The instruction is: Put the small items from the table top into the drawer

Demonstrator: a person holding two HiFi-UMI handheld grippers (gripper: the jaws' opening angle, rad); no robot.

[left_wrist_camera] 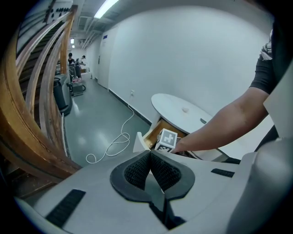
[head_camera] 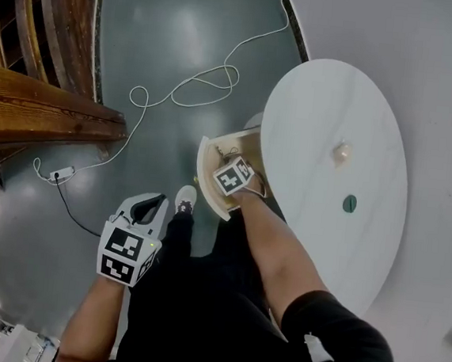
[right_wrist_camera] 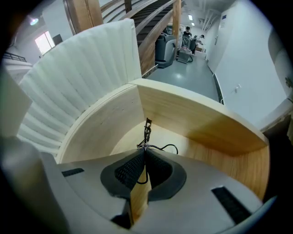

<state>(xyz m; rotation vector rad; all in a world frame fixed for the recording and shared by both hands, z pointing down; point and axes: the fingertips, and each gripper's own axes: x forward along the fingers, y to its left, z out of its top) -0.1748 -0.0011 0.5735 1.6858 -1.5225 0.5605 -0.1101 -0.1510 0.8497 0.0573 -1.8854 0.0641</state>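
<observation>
The white oval table [head_camera: 321, 106] has a small cream item [head_camera: 341, 153] and a small green round item [head_camera: 349, 202] on its top. Under its left edge the wooden drawer [head_camera: 207, 176] stands pulled out. My right gripper [right_wrist_camera: 144, 153] reaches down into the drawer, its marker cube [head_camera: 233, 175] showing above the rim. Its jaws are shut on a thin black wiry item [right_wrist_camera: 147, 132] that hangs just over the drawer's floor [right_wrist_camera: 183, 155]. My left gripper [head_camera: 153, 207] hovers over the floor to the drawer's left, shut and with nothing in it [left_wrist_camera: 150, 153].
A white cable [head_camera: 187, 93] loops across the grey floor to a plug [head_camera: 60, 174]. Wooden stair rails [head_camera: 34, 110] fill the left side. My shoe [head_camera: 185, 199] is beside the drawer. The drawer's ribbed white front [right_wrist_camera: 78, 82] rises to the left in the right gripper view.
</observation>
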